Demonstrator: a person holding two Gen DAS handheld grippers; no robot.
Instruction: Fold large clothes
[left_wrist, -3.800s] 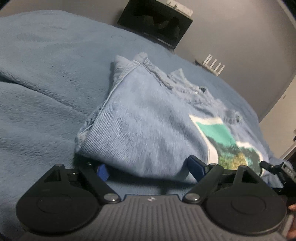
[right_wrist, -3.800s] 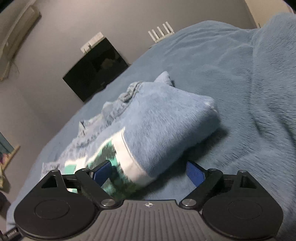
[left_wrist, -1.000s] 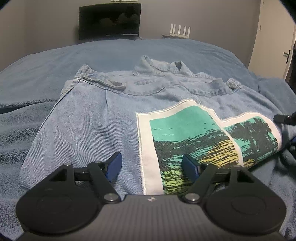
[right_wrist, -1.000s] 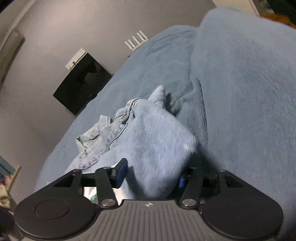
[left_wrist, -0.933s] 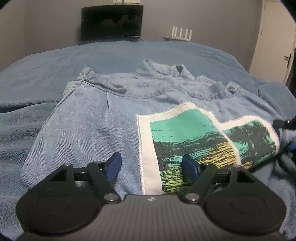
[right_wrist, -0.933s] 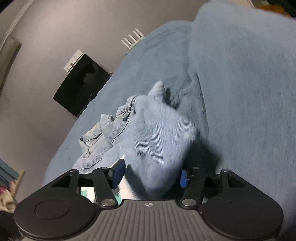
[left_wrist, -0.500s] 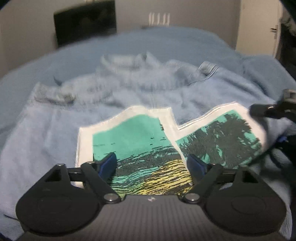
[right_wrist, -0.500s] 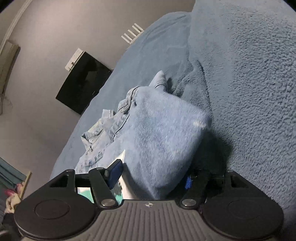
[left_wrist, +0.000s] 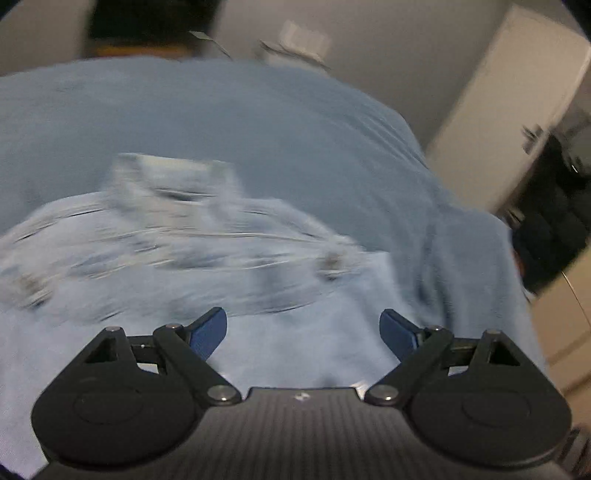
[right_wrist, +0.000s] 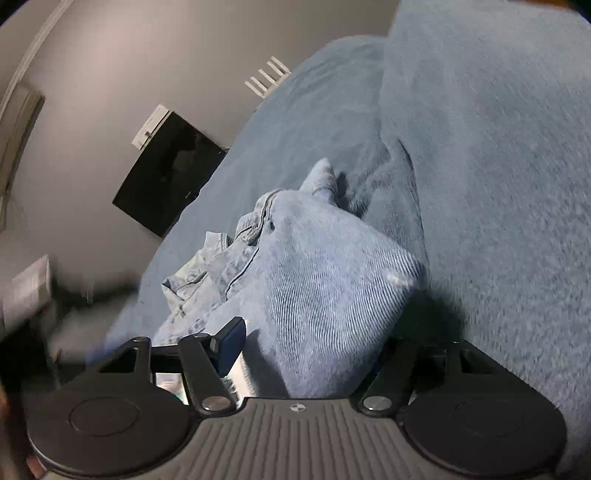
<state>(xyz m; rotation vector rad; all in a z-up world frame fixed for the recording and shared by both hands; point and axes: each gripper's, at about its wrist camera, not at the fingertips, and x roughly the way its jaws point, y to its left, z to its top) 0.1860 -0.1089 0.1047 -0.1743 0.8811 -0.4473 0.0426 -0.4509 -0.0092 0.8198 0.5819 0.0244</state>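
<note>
Left gripper (left_wrist: 303, 328) is swinging across the denim jacket (left_wrist: 177, 258) with its fingers spread and nothing between them.

Its view is now blurring and the printed panel is no longer showing, suggesting repositioning for the next fold; the right gripper (right_wrist: 314, 350) is straddling the jacket's folded corner, closure unclear, on the blue blanket (right_wrist: 480, 155).

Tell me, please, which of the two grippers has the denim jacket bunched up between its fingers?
The right gripper: a thick fold of the denim jacket sits between its fingers. The left gripper is open above flat fabric, with nothing between its fingers.
</note>
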